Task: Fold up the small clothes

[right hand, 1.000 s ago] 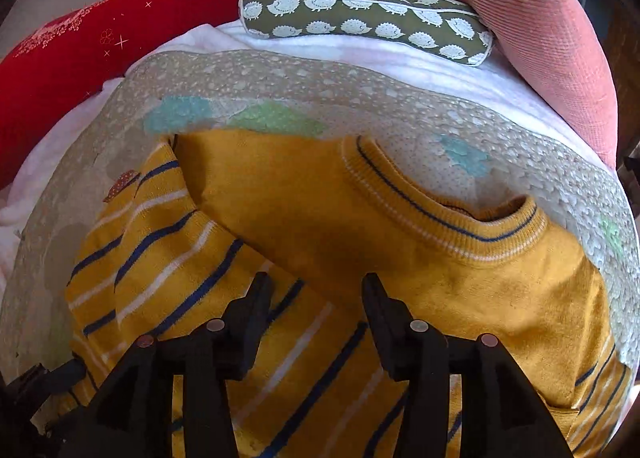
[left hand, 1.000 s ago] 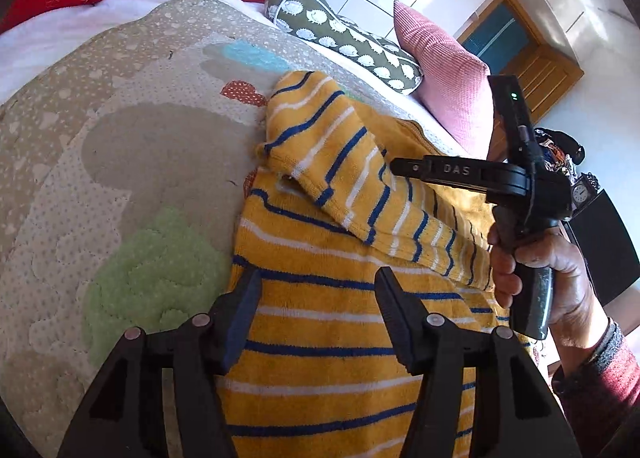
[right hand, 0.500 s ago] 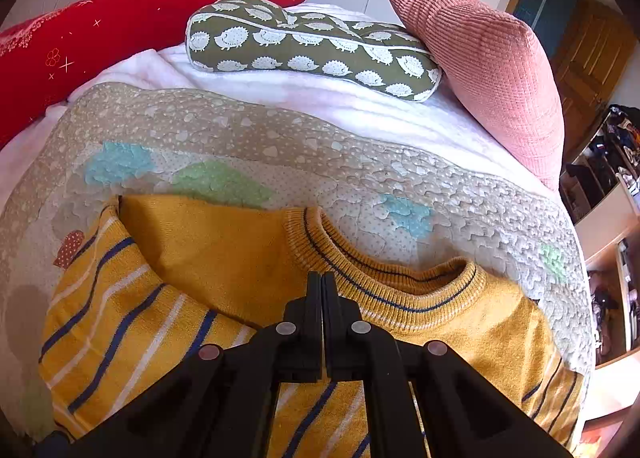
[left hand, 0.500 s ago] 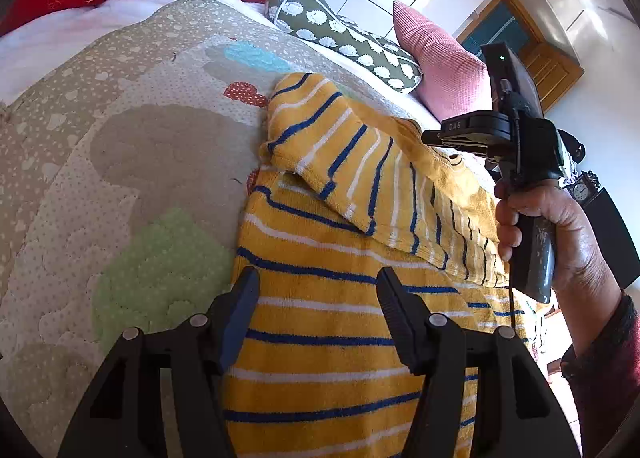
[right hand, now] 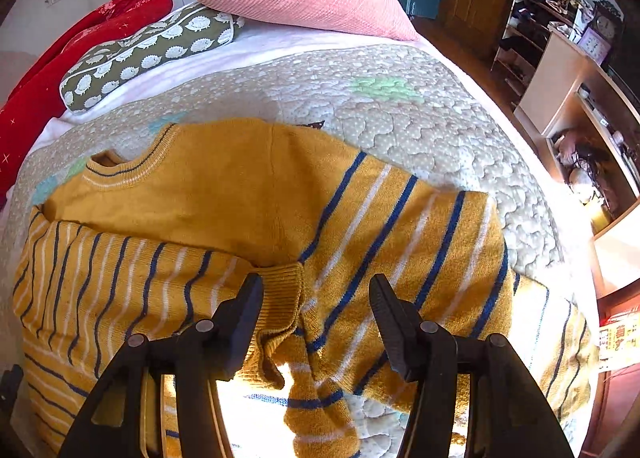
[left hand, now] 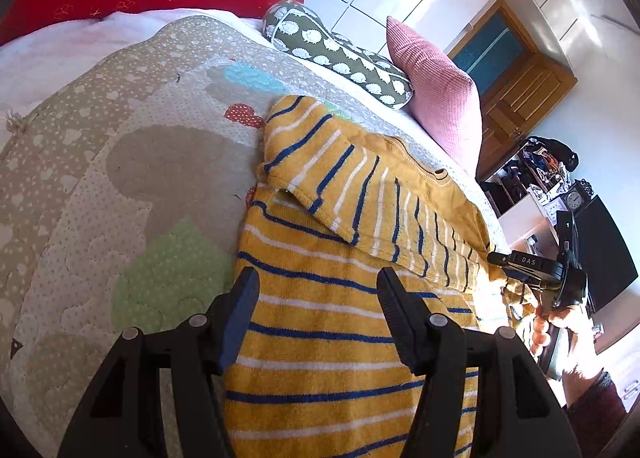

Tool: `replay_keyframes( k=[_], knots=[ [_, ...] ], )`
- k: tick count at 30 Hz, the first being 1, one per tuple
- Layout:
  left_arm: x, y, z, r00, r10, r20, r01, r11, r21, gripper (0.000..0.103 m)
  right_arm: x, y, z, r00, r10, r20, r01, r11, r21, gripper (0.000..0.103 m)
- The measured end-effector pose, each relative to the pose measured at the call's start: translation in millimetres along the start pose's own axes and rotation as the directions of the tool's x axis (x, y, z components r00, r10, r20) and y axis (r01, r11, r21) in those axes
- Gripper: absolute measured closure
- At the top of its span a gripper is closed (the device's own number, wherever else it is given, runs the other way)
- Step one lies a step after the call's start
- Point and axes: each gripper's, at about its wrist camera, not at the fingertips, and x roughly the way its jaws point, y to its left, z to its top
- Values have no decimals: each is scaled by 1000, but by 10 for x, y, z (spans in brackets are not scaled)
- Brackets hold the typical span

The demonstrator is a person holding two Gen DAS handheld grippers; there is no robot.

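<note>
Where a quilted bedspread (left hand: 120, 186) covers the bed, knitted mustard jumper (right hand: 248, 186) with blue-white stripes, one sleeve folded across, left hand-held gripper (left hand: 316, 298) wide apart, right hand-held gripper (right hand: 316, 298) wide apart over ribbed cuff (right hand: 280, 290).

Fuzzy knit sweater (right hand: 248, 194) – quilted cloth blanket (right hand: 420, 126) – matt plastic fingers (left hand: 240, 306).

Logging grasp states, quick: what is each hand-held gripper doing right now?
Left hand-held gripper: open, holding nothing, over the striped sweater.
Right hand-held gripper: open, holding nothing, a sleeve cuff between its fingers.
</note>
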Motion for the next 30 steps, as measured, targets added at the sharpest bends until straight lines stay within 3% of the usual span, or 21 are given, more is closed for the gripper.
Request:
replay_keyframes(
  k=[3,4,5,6,8,10,14,17,20,23,27,28,30],
  knots=[
    [21,-11,-12,1000,2,-5,-2,1000,2,43,122,116,-27,999,-30,-9,30,999,-32,47],
    [25,-15,-15,1000,5,-6,-5,1000,4,43,143,158,-16,1000,-27,-5,26,999,-37,65],
    [24,-15,-17,1000,8,-6,-8,1000,6,43,144,212,3,1000,-14,-3,14,999,-45,92],
    [24,-16,-17,1000,9,-5,-9,1000,7,43,128,286,16,999,-35,2,35,997,-63,93],
    [29,-10,-14,1000,8,-6,-8,1000,5,43,30,449,48,993,-108,54,114,983,-142,94],
    [36,4,-9,1000,5,-10,-5,1000,-1,43,-90,531,102,987,-127,103,144,974,-175,94],
    [80,12,-17,999,26,-24,-26,1000,4,43,-252,488,282,976,-124,178,147,982,-119,98],
    [173,32,-27,997,53,-56,-52,999,11,43,-18,422,340,980,-166,113,177,980,-93,98],
    [216,13,-44,995,73,-66,-71,997,32,43,273,375,230,943,-325,70,332,931,-151,98],
    [224,-13,-60,994,91,-62,-88,995,53,43,143,81,113,964,-259,68,262,964,-49,97],
    [226,-48,-81,991,118,-56,-114,991,72,42,-370,-537,-181,987,-136,88,124,983,135,95],
    [215,-58,-89,991,125,-49,-121,990,75,42,-508,-718,-287,989,-113,96,95,980,175,90],
    [163,-85,-106,990,139,-25,-136,987,80,42,-750,-1125,-546,992,-65,110,34,963,267,70]
  ],
)
